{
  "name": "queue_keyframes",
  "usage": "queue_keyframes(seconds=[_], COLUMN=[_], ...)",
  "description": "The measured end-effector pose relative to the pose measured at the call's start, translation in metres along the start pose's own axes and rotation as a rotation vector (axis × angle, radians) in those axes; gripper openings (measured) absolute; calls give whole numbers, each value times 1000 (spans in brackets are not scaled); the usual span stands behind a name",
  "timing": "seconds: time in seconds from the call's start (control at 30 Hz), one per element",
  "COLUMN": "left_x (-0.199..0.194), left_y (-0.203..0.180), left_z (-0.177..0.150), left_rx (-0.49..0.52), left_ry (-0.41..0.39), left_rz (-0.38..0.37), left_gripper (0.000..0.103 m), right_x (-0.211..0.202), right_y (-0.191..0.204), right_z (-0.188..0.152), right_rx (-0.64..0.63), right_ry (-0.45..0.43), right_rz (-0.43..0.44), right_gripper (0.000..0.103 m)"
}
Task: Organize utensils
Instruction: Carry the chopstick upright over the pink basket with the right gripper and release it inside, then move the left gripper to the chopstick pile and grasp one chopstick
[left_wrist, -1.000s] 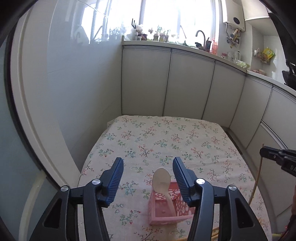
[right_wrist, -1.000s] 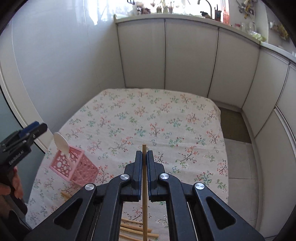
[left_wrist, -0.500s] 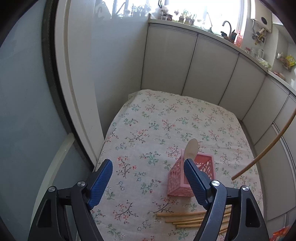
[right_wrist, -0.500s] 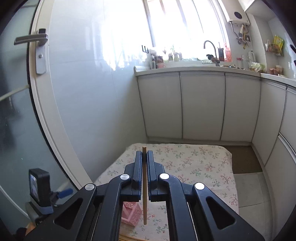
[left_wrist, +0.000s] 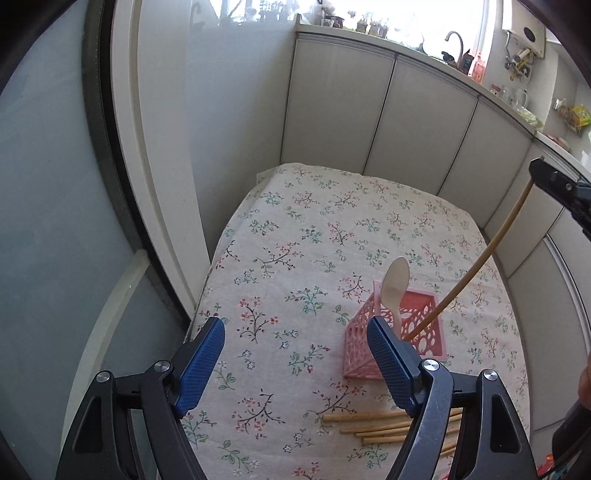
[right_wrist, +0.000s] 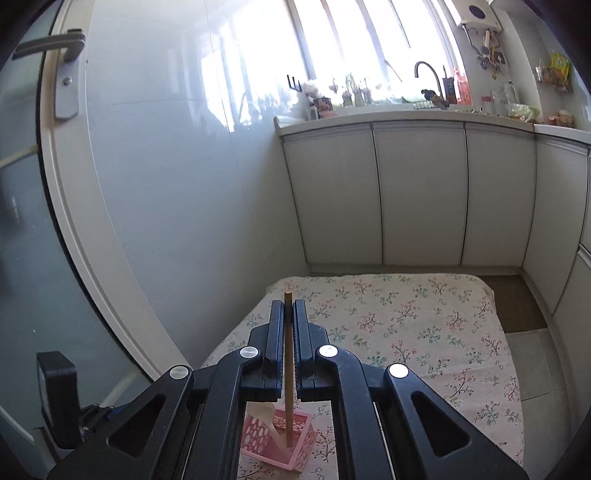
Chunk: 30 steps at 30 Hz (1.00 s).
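While the right gripper (right_wrist: 288, 314) clamps one chopstick (right_wrist: 288, 369), the left gripper (left_wrist: 295, 354) hangs released over the table (left_wrist: 314, 221).

From the left wrist, blue pads (left_wrist: 201, 363) stand wide apart with nothing between them; the pink basket (left_wrist: 428, 339) sits near the table's right edge holding a pale spoon (left_wrist: 394, 284), the chopstick slants down into it, and loose chopsticks (left_wrist: 369, 424) lie along the near edge, unseen from the other camera. From the right wrist, the chopstick stands upright between closed jaws, its lower tip inside the basket beside the spoon; only this view shows the door handle (right_wrist: 59, 70).
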<state>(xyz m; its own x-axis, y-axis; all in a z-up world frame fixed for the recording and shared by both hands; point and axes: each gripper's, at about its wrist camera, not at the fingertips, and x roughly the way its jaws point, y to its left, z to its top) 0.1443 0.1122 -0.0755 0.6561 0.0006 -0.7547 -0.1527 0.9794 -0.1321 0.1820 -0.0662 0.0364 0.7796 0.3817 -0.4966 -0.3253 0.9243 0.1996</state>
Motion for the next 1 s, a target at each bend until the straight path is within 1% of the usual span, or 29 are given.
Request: queue_keyframes(seconds=[0.17,0.27,0.37,0.4,0.43,0.47,0.5,0.53,0.7,0.73,0.83,1.0], left_x=[2,2,1,0,0,-1,-2,-4,-8,-8,-6,3], left_y=[-6,-8,-11,-12,-12,-13,-14,-16,-24,-26,-33,-49], left_z=[-1,-2,-3,-4,-3,-3,-3,-3,-7,-9,-16,-33], left_rx=[14,25,32,34,35,36,37,38,59,64,81,138], left_ry=[11,15,17,17,17,18,19,19,24,31,68,153], left_rz=[-3,-1,1,1,1,-2,-8,-13,-25,-28,-48,-61], left_gripper=[81,81,81,81,81,81,81,81,83,84,84,84], right_x=[25,28,24,22,18,14,9,4,-21,-25,-40,-56], right_y=[0,-6,-15,-17,-19,-22,-25,-28,-43,-47,-62,-86], right_z=[-15,-19,-16,-15,-13,-11,-10,-10,-12,-15,-25,-52], right_rx=[-23,-8,25,33,40,51,64,76,93,101,121,154], right_ry=[57,76,89,92,91,91,91,92,148,165,211,307], right_rz=[-28,-28,-6,-2,2,9,16,24,-5,-16,-45,-112], right_gripper=[4,4,6,10,18,24,36,44,47,50,57,60])
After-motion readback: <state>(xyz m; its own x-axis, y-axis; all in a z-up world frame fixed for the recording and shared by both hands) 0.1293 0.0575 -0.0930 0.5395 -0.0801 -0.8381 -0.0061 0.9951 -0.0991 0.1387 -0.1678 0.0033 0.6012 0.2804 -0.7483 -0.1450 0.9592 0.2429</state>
